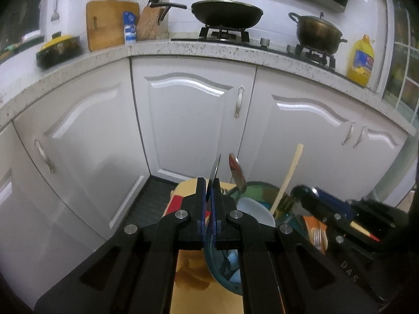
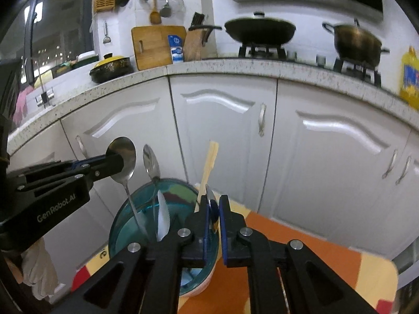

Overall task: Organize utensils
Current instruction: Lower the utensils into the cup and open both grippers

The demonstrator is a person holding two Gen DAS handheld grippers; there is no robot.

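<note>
Two grippers hold metal spoons over a teal bowl of utensils.

The left gripper (image 2: 123, 161) reaches in from the left edge, its jaws clamped on the large spoon (image 2: 123, 157), whose handle slants down into the bowl (image 2: 123, 225); the holder's hand is cut off, with only a pale glove (image 2: 39, 272) showing. In the bowl a second spoon (image 2: 151, 162), a white plastic spoon (image 2: 163, 218) and a bamboo stick (image 2: 208, 164) stand upright, their lower ends hidden. The right gripper (image 2: 213, 209) tilts downward over the rim, jaws narrow around a metal utensil (image 2: 211, 204) seen edge-on, hard to identify; contact is unclear. The orange mat (image 2: 301, 238) lies beneath.
</note>
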